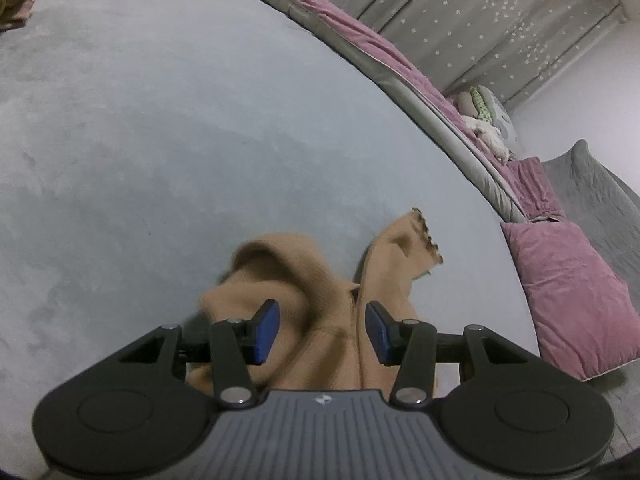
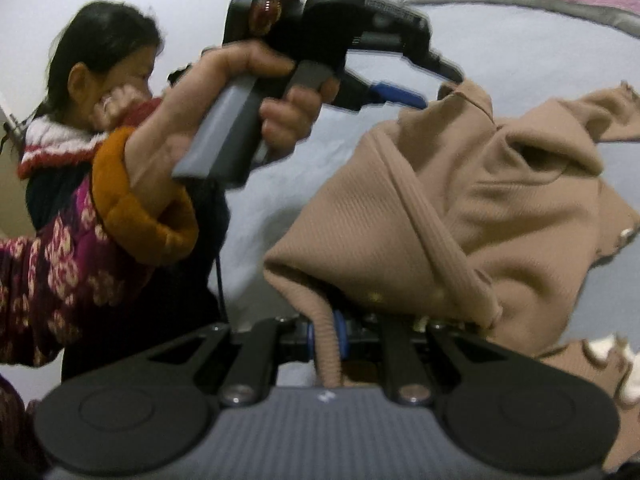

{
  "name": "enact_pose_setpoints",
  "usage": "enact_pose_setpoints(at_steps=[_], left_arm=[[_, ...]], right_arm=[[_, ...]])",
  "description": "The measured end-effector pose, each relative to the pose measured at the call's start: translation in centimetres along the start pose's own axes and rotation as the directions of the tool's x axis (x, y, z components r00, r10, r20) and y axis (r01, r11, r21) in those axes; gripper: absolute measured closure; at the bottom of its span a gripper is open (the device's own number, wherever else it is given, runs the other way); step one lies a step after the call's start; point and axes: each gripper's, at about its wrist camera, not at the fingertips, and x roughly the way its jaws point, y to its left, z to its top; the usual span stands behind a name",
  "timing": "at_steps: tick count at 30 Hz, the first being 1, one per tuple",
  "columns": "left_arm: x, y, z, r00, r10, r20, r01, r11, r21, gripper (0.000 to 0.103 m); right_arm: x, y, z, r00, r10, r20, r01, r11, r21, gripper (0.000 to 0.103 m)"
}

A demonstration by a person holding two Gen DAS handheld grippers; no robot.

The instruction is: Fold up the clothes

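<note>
A tan ribbed knit garment (image 1: 316, 292) hangs bunched above the pale blue bed sheet (image 1: 160, 140). My left gripper (image 1: 322, 332) is open, its blue pads (image 1: 267, 330) on either side of a fold of the fabric without pinching it. In the right wrist view the garment (image 2: 460, 216) is lifted and crumpled. My right gripper (image 2: 326, 340) is shut on a ribbed edge of the garment, which drapes over its fingers. The left gripper shows there from the side (image 2: 424, 92), held in a hand, its tip at the garment's top corner.
A pink cushion (image 1: 576, 300) lies at the bed's right edge, with a pink and grey quilt (image 1: 360, 36) and soft toys (image 1: 484, 120) along the far side. The person (image 2: 100, 140) stands on the left in the right wrist view.
</note>
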Motion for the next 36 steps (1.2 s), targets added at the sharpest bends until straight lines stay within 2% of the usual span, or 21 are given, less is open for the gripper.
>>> enact_pose_setpoints(at_steps=[6,9,11,12,17,21,27,32,36], left_arm=[[0.5,0.2,-0.3,0.999,0.035,-0.027,-0.035,0.999,-0.004,0.057],[0.7,0.3,-0.6,0.997,0.06,-0.042,-0.06,0.998,0.007,0.057],[0.9,0.3,-0.8,0.995,0.083,-0.054,-0.082,0.996,0.022,0.057],[1.0,0.3,-0.9,0.994,0.093,-0.06,-0.091,0.996,0.025,0.057],[1.5,0.7,-1.0,0.991,0.11,-0.078,-0.109,0.994,0.014,0.057],[1.0,0.7,-1.0,0.993,0.111,-0.047,-0.111,0.994,0.007,0.057],[0.7,0.7,-0.4,0.994,0.111,0.01,-0.111,0.994,0.008,0.057],[1.4,1.3,-0.2,0.994,0.113,-0.001,-0.113,0.994,-0.011,0.057],[1.8,1.5,0.0,0.996,0.094,-0.007,-0.095,0.995,-0.028,0.057]], right_arm=[[1.2,-0.1,-0.2,0.998,-0.002,-0.058,0.002,1.0,-0.006,0.091],[0.6,0.0,0.2,0.999,-0.004,-0.049,0.004,1.0,-0.013,0.081],[0.2,0.1,0.4,0.999,-0.005,-0.04,0.004,1.0,-0.016,0.051],[-0.1,0.1,0.7,1.0,-0.003,-0.022,0.002,1.0,-0.017,0.046],[-2.0,0.2,2.2,0.998,0.007,0.064,-0.005,1.0,-0.021,0.046],[-3.1,0.0,3.4,0.992,-0.004,0.13,0.006,1.0,-0.012,0.045],[-2.6,-2.8,4.6,0.97,-0.169,0.177,0.154,0.984,0.094,0.045],[-1.8,-5.0,5.8,0.932,-0.307,0.193,0.274,0.945,0.181,0.045],[-0.6,-6.0,6.7,0.912,-0.367,0.181,0.324,0.918,0.227,0.045]])
